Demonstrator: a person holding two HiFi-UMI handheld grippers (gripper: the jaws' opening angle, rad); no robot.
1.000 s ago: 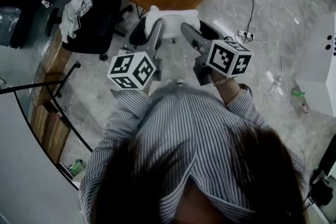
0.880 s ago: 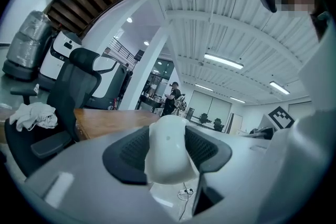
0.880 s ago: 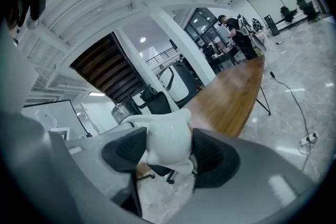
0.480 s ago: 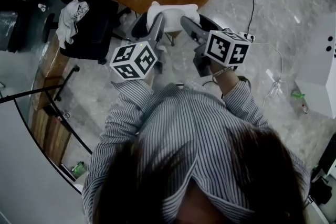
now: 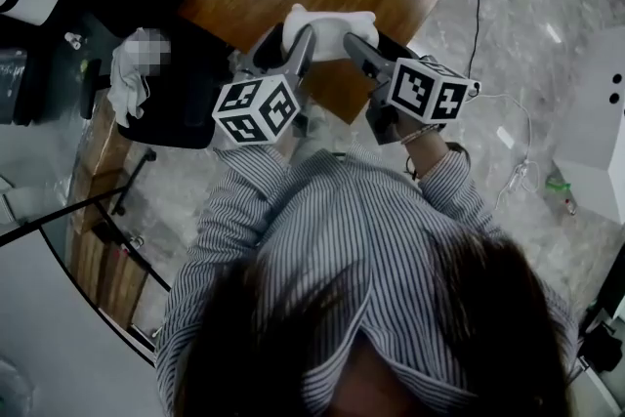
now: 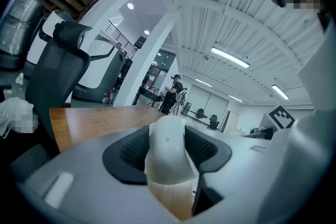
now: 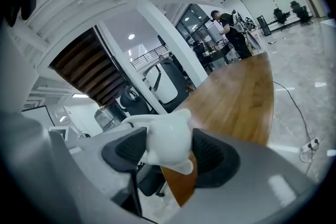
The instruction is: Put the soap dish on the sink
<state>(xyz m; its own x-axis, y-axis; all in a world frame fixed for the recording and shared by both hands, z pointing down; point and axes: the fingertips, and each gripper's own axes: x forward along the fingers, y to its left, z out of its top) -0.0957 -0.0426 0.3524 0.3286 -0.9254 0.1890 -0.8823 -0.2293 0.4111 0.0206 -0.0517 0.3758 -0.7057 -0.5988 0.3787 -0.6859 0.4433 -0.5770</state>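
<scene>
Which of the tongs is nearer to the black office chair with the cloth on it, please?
Left. The left tongs grip the end of the soap dish toward the black office chair; the right tongs grip its other end, farther from the chair.

No word, number or brand name can be read in any view. The only printed signs are black-and-white square code patterns. In the head view they are on the cube (image 5: pixel 256 109) on the left gripper (image 5: pixel 301 42), at 11 o'clock, and on the cube (image 5: pixel 430 98) on the right gripper (image 5: pixel 354 46), at 2 o'clock. One such marker (image 6: pixel 283 117) appears at 3 o'clock in the left gripper view.
</scene>
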